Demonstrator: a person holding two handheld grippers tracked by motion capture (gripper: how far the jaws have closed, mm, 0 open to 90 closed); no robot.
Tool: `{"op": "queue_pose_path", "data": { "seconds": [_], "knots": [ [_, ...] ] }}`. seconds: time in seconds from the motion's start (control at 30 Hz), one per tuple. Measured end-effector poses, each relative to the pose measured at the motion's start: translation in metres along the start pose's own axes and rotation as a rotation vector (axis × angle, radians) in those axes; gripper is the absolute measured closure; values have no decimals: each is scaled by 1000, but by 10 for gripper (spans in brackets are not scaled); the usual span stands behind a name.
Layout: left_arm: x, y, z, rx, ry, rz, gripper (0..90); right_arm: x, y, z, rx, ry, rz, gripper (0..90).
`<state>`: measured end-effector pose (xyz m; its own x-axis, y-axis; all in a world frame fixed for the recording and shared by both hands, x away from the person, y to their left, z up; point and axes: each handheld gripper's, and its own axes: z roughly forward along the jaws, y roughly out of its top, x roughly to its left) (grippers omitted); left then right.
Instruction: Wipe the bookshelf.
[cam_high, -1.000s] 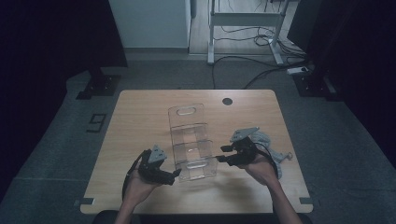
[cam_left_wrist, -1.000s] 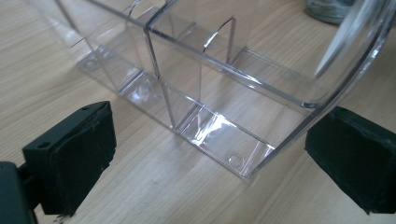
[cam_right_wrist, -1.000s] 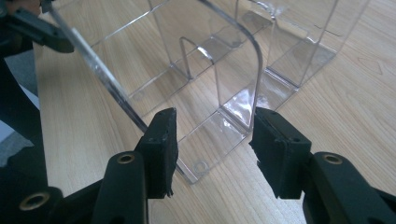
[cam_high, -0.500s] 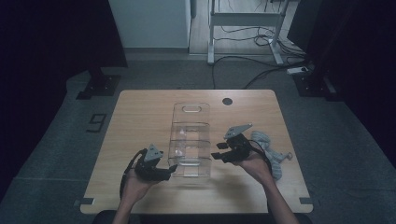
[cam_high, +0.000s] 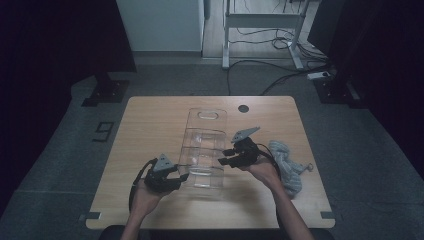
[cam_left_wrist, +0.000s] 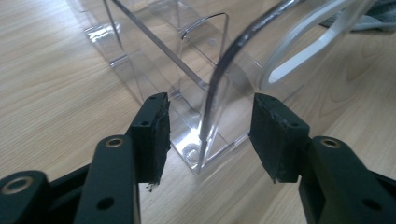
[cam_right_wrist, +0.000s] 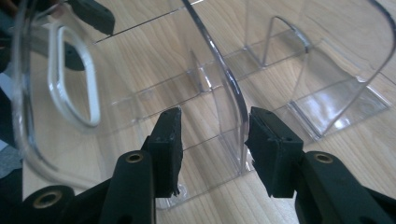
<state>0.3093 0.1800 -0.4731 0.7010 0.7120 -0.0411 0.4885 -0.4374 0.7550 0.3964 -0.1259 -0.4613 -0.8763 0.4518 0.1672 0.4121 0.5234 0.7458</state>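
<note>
Straddling the clear organizer's (cam_left_wrist: 205, 93) wall, both grippers' fingers (cam_left_wrist: 152, 135) stand apart.

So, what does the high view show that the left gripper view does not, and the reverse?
High view: the whole table, the round black hole near its far edge, and the person's right hand. Left gripper view: the left tongs up close, with their pads on either side of a wall of the clear divided tray and a gap on each side. The jaws have just been closing. Both: that tray on the light wood.
</note>
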Motion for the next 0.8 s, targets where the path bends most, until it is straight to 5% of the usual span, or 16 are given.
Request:
{"op": "queue_pose_path", "data": {
  "seconds": [0.8],
  "knots": [
    [25, -3, 3, -27, 52, -73, 549, 23, -8, 6, 43, 56, -64, 549]
  ]
}}
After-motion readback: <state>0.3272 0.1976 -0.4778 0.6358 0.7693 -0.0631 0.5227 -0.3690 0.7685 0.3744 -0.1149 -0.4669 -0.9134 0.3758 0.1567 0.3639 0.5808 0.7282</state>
